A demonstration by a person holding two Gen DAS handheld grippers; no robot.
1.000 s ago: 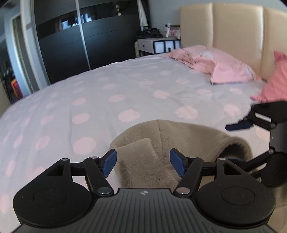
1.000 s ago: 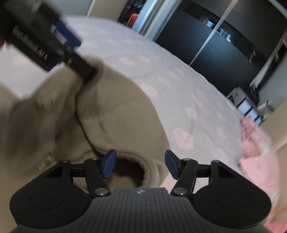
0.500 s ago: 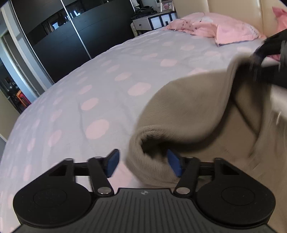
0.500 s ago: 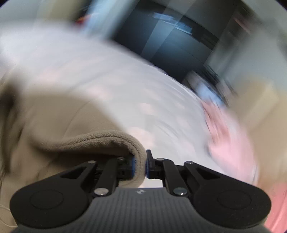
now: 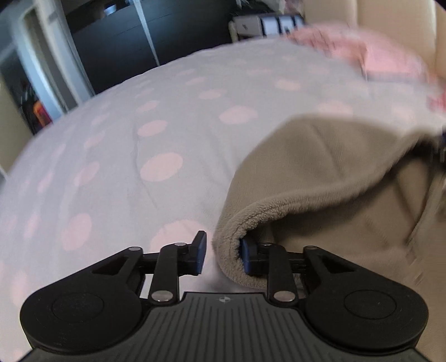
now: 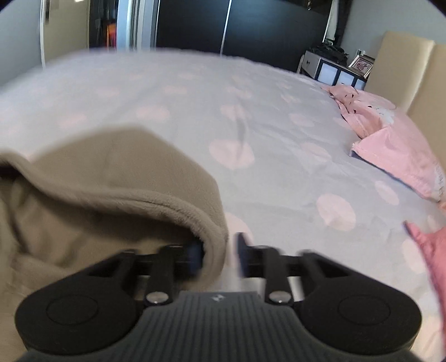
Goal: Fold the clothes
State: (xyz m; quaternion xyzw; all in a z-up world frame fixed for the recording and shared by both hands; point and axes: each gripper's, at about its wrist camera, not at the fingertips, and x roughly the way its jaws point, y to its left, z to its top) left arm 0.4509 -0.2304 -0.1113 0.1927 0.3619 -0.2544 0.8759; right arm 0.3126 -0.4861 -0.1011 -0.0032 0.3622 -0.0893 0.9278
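Left wrist view: your left gripper (image 5: 221, 254) jaws are closing, narrow; the beige fleece garment (image 5: 320, 178) hem sits between them, against the right pad only. Right wrist view: your right gripper (image 6: 218, 254) jaws are opening; hem lies beside the left pad, on the dotted bedspread (image 6: 195, 111).

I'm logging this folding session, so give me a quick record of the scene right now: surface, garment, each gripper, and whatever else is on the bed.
surface: bed, pale cover with pink dots
garment: beige fleece, rolled hem facing both cameras
left gripper: jaws closing, hem between them, left pad not yet touching
right gripper: jaws opening, hem against the left pad, gap to the right one
other: pink pillow by the headboard
background: dark wardrobe
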